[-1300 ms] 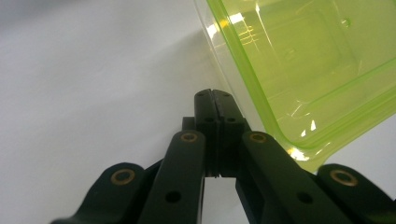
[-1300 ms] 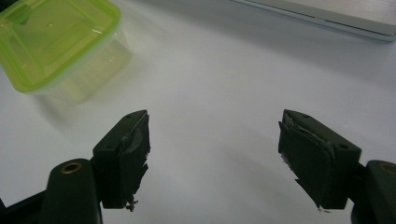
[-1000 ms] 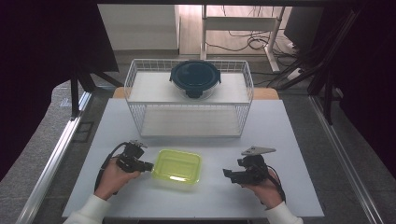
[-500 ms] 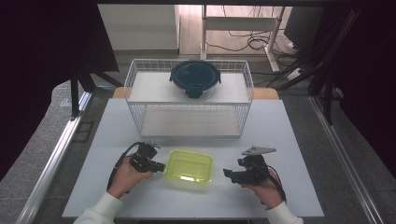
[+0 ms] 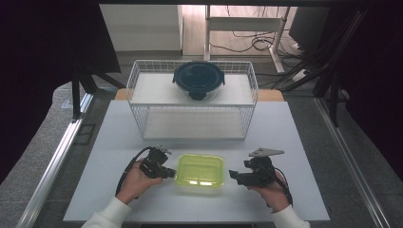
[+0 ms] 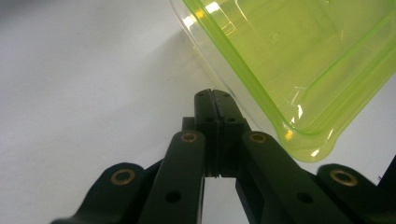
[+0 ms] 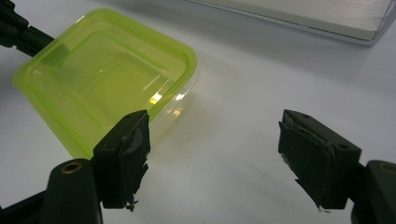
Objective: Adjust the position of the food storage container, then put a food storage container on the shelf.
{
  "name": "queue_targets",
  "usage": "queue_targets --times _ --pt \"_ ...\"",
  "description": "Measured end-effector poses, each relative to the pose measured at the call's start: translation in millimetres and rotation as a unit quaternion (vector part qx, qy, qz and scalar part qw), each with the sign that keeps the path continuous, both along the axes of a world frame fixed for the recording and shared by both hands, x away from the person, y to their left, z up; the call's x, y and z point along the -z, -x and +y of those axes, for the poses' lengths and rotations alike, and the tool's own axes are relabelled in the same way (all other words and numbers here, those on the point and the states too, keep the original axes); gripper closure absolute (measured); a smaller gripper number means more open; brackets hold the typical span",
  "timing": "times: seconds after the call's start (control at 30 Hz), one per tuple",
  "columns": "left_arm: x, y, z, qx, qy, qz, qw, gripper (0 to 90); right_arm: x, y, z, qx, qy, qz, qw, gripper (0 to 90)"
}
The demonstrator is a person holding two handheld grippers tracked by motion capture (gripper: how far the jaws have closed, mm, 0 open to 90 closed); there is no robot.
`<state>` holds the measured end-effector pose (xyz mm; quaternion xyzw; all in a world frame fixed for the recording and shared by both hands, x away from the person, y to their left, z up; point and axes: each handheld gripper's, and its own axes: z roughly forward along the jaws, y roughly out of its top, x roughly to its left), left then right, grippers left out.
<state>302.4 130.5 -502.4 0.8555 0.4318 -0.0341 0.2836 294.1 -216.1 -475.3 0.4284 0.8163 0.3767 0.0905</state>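
Note:
A yellow-green lidded container (image 5: 199, 171) lies on the white table (image 5: 119, 137) between my two grippers. My left gripper (image 5: 169, 174) is shut with nothing between its jaws, and its closed tip rests against the container's left side. In the left gripper view the shut left gripper (image 6: 215, 95) sits just beside the container's clear wall (image 6: 299, 60). My right gripper (image 5: 233, 174) stands open a short way to the right of the container. In the right gripper view the container (image 7: 102, 79) lies beyond the left jaw, and the right gripper (image 7: 210, 154) holds nothing.
A white wire rack (image 5: 192, 97) stands at the back of the table. A dark blue round lidded bowl (image 5: 198, 78) sits on its top shelf. The rack's lower shelf (image 5: 195, 124) is bare. The table's front edge runs just below both hands.
My left gripper has moved to the right, staying shut, and the yellow-green container has slid to the right with it, closer to the right gripper. The right gripper has stayed put.

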Motion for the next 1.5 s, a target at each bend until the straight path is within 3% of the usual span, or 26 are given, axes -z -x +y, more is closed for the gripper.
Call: queue_targets --times 0.23,0.37,0.47,0.6,0.67,0.73,0.83,0.97,1.1,1.5 --pt "0.9 2.2 -0.9 0.001 0.004 0.000 1.0000 90.0 -1.1 -0.4 -1.9 0.004 -0.002 -0.002 1.0000 24.8" --pt "-2.7 1.8 12.7 -0.028 0.010 -0.009 0.9995 90.0 -2.0 0.0 -2.1 0.006 -0.004 -0.003 1.0000 24.8" --pt "-8.6 4.4 23.3 -0.047 0.020 -0.024 0.9984 89.9 -2.6 -0.4 -2.8 0.008 -0.005 -0.003 0.9999 24.8" --pt "-18.7 10.3 34.6 -0.076 0.048 -0.055 0.9945 87.0 -3.7 -1.1 -4.0 0.012 -0.009 -0.003 0.9999 24.9" --pt "-23.1 12.9 37.8 -0.090 0.048 -0.069 0.9924 81.7 -4.2 -1.4 -3.9 0.012 -0.012 -0.003 0.9999 24.9" --pt "-27.6 15.4 42.4 -0.105 0.053 -0.084 0.9895 66.2 -4.9 -1.6 -3.2 0.009 -0.015 -0.004 0.9998 24.9" --pt "-32.1 18.7 46.9 -0.123 0.065 -0.082 0.9869 46.3 -6.1 -1.8 -1.8 0.005 -0.018 -0.005 0.9998 24.8" --pt "-35.1 20.6 52.1 -0.140 0.081 -0.082 0.9834 31.9 -6.8 -1.7 -1.1 0.003 -0.022 -0.003 0.9998 24.8" --pt "-35.9 20.0 55.4 -0.148 0.097 -0.081 0.9810 29.1 -8.0 -2.2 -2.0 0.004 -0.023 -0.005 0.9997 24.8" --pt "-31.0 21.4 51.5 -0.154 0.115 -0.072 0.9787 25.0 -14.0 -5.7 -7.1 0.010 -0.048 -0.005 0.9988 25.2"
